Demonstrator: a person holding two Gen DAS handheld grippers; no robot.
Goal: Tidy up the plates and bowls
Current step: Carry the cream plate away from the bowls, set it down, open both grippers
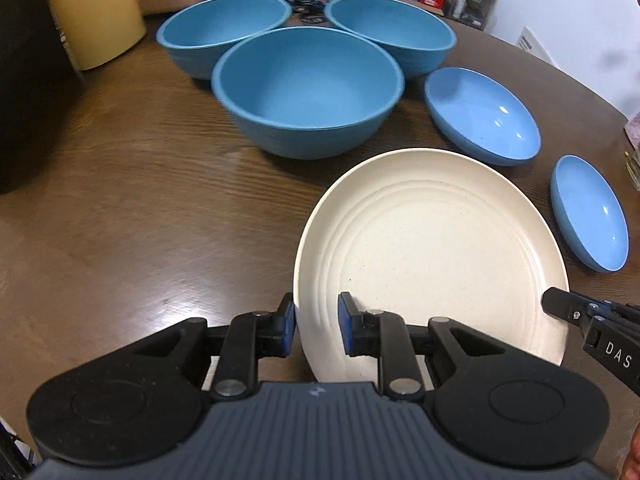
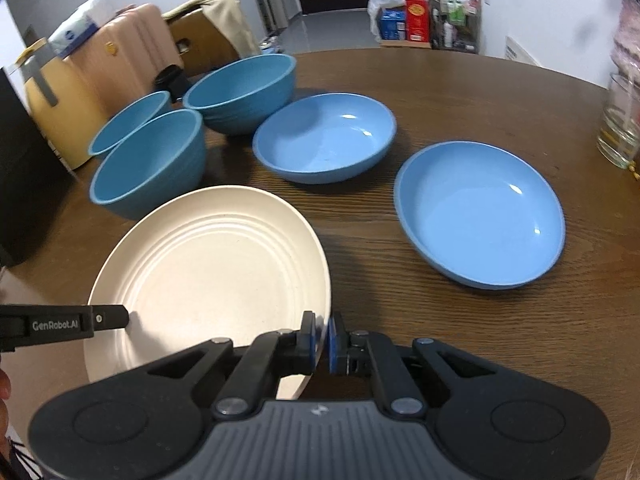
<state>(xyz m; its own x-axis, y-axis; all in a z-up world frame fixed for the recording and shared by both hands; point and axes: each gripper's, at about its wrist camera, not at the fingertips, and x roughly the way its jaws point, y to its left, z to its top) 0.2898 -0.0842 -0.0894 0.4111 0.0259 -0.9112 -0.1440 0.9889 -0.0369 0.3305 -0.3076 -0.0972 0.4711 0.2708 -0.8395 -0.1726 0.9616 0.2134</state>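
A cream ridged plate [image 1: 440, 248] lies on the brown table, also in the right wrist view [image 2: 216, 264]. My left gripper [image 1: 316, 328] straddles its left rim with the jaws a little apart, not pressed on it. My right gripper [image 2: 322, 338] is shut on the plate's right rim. Three deep blue bowls [image 1: 308, 88] stand beyond the plate, seen again in the right wrist view [image 2: 152, 160]. Two shallow light-blue dishes [image 2: 324, 140] [image 2: 480, 212] sit to the right.
A yellow case [image 1: 96, 12] and a dark object [image 1: 24, 80] stand at the table's left edge. A glass jar [image 2: 620, 124] stands at the far right. Shelves with boxes [image 2: 416, 16] are beyond the table.
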